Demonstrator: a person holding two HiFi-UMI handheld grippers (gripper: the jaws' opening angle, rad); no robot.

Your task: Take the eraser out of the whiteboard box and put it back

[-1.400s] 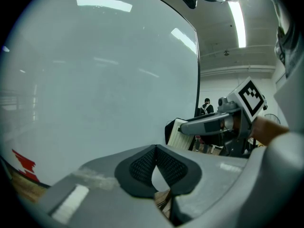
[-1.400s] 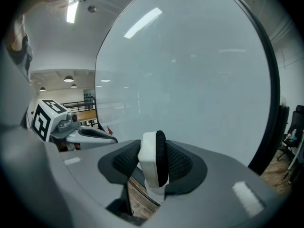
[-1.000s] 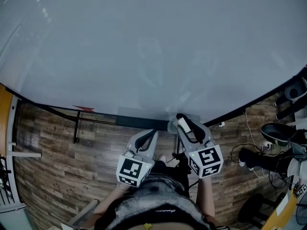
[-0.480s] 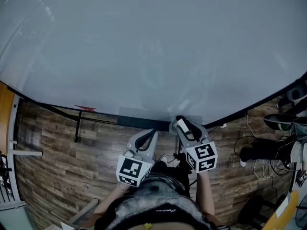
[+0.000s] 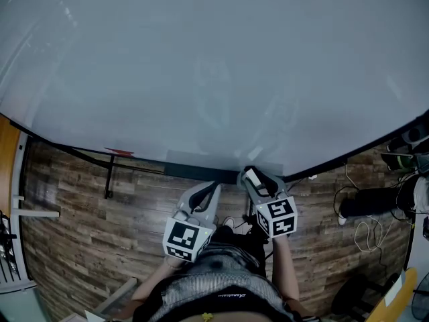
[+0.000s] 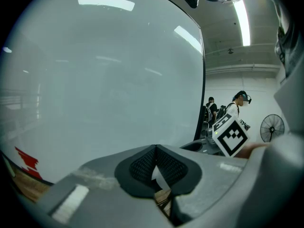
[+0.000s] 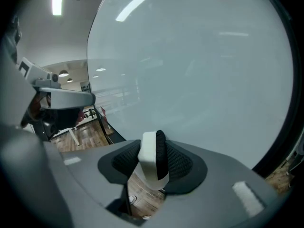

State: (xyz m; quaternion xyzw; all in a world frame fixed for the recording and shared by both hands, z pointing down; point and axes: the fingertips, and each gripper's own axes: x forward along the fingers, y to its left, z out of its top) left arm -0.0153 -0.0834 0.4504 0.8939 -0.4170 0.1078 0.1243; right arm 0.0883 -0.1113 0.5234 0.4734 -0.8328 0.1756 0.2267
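The eraser (image 7: 153,156), a white body with a black felt side, stands on edge between the pads of my right gripper (image 7: 152,148), which is shut on it. In the head view the right gripper (image 5: 253,174) holds the eraser (image 5: 252,176) just at the whiteboard's lower edge, over the right end of the grey whiteboard box (image 5: 194,161). The left gripper (image 5: 213,185) hangs a little left of it and nearer to me, below the box. Its pads (image 6: 142,163) meet with nothing between them. The right gripper's marker cube (image 6: 231,136) shows in the left gripper view.
The big whiteboard (image 5: 214,66) fills the view ahead. A red mark (image 5: 117,151) sits at its lower left, above black stand bars (image 5: 107,176). Cables and dark gear (image 5: 365,203) lie on the wood floor at right. People (image 6: 237,103) and a fan (image 6: 271,127) stand beyond the board.
The right gripper has sunk a little along the board toward the box, with the eraser still in it. The left gripper has stayed where it was.
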